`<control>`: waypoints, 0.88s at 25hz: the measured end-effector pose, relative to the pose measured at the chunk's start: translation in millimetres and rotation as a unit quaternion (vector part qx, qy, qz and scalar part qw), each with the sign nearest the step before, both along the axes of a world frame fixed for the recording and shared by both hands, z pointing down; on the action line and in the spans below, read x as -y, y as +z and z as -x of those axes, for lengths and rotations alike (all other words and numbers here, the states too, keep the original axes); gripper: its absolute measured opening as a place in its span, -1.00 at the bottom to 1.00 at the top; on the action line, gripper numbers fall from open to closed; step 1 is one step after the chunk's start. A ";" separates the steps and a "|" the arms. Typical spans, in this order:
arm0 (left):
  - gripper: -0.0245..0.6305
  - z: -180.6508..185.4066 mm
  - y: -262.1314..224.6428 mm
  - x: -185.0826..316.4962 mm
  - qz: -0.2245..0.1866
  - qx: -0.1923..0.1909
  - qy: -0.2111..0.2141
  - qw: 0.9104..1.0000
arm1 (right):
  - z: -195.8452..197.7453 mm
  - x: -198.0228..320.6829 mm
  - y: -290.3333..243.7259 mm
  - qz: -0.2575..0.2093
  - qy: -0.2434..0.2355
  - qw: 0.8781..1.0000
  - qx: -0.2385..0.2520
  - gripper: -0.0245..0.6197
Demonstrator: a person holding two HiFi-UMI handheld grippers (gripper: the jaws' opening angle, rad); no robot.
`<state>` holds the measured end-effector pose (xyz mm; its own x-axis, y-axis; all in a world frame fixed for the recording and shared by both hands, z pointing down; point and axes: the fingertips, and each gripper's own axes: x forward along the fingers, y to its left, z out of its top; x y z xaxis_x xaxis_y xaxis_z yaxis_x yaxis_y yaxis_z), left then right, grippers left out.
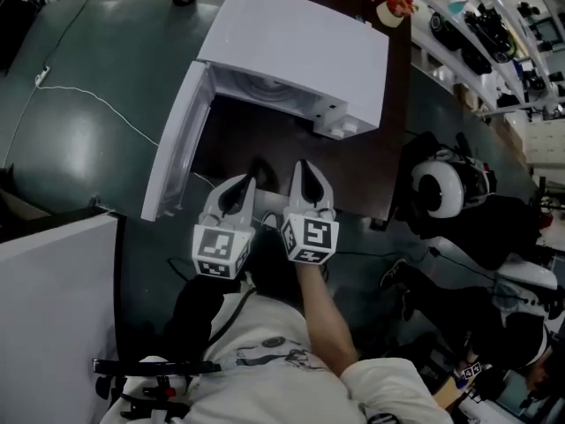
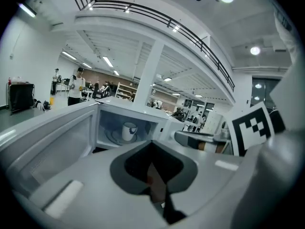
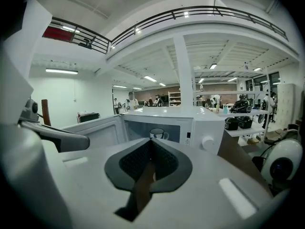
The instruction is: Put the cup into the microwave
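A white microwave stands on the dark table with its door swung open to the left. A white cup stands upright on the turntable inside the cavity, and the right gripper view shows the cup there too. The microwave's top hides it in the head view. My left gripper and right gripper hang side by side in front of the opening, well short of it. Both are shut with nothing between the jaws, as each one's own view of the left gripper and the right gripper shows.
The microwave's knob is on its right panel. A white round-lensed device sits right of the table. A white panel stands at lower left, and a thin cable crosses the green floor. Shelves are at top right.
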<state>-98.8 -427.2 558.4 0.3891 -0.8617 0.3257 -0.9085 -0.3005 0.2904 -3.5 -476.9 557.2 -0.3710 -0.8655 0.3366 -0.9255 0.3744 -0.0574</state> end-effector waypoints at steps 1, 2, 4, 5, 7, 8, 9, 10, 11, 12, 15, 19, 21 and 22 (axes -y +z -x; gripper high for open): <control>-0.93 -4.1 -1.2 -1.9 -0.003 -0.001 0.007 1.000 | -2.8 -4.3 -1.4 -0.002 0.002 1.000 -0.001 -0.92; -0.93 -7.3 -2.3 -3.7 -0.007 -0.002 0.013 1.000 | -5.1 -7.9 -3.0 -0.005 0.004 1.000 -0.003 -0.92; -0.93 -10.2 -2.7 -7.6 -0.012 -0.004 0.020 1.000 | -9.0 -14.2 -6.5 -0.014 0.010 1.000 -0.006 -0.92; -0.93 -10.7 -2.6 -9.4 -0.014 -0.006 0.022 1.000 | -10.9 -17.3 -8.2 -0.018 0.013 1.000 -0.006 -0.92; -0.93 -11.5 -2.2 -11.9 -0.018 -0.010 0.024 0.999 | -14.3 -22.5 -11.0 -0.026 0.019 0.999 -0.008 -0.92; -0.93 -11.6 -1.8 -12.3 -0.018 -0.011 0.025 0.999 | -15.5 -24.1 -12.5 -0.028 0.021 0.999 -0.008 -0.92; -0.93 -11.4 -2.2 -12.4 -0.018 -0.012 0.027 0.999 | -16.1 -25.2 -14.6 -0.030 0.021 0.999 -0.008 -0.92; -0.93 -11.3 -4.5 -13.0 -0.018 -0.012 0.027 0.999 | -16.3 -27.1 -17.8 -0.032 0.021 0.999 -0.008 -0.92; -0.93 -11.6 -8.5 -15.2 -0.019 -0.012 0.027 0.999 | -16.8 -30.8 -22.1 -0.034 0.020 0.999 -0.006 -0.92; -0.93 -12.9 -13.7 -19.9 -0.022 -0.010 0.027 0.999 | -18.1 -36.7 -27.3 -0.037 0.019 0.999 -0.005 -0.92; -0.93 -23.3 -30.9 -45.3 -0.037 -0.004 0.027 0.999 | -27.3 -64.9 -43.3 -0.050 0.014 0.999 0.001 -0.92; -0.93 -41.4 -40.1 -76.3 -0.047 -0.005 0.019 0.999 | -40.1 -101.2 -52.6 -0.062 0.002 0.998 0.004 -0.92; -0.93 -53.0 -43.7 -94.8 -0.047 -0.015 0.015 0.999 | -45.8 -123.0 -53.6 -0.062 -0.005 0.998 0.006 -0.92; -0.93 -60.1 -47.4 -104.9 -0.050 -0.017 0.017 0.998 | -48.8 -134.4 -54.8 -0.063 -0.008 0.998 0.008 -0.92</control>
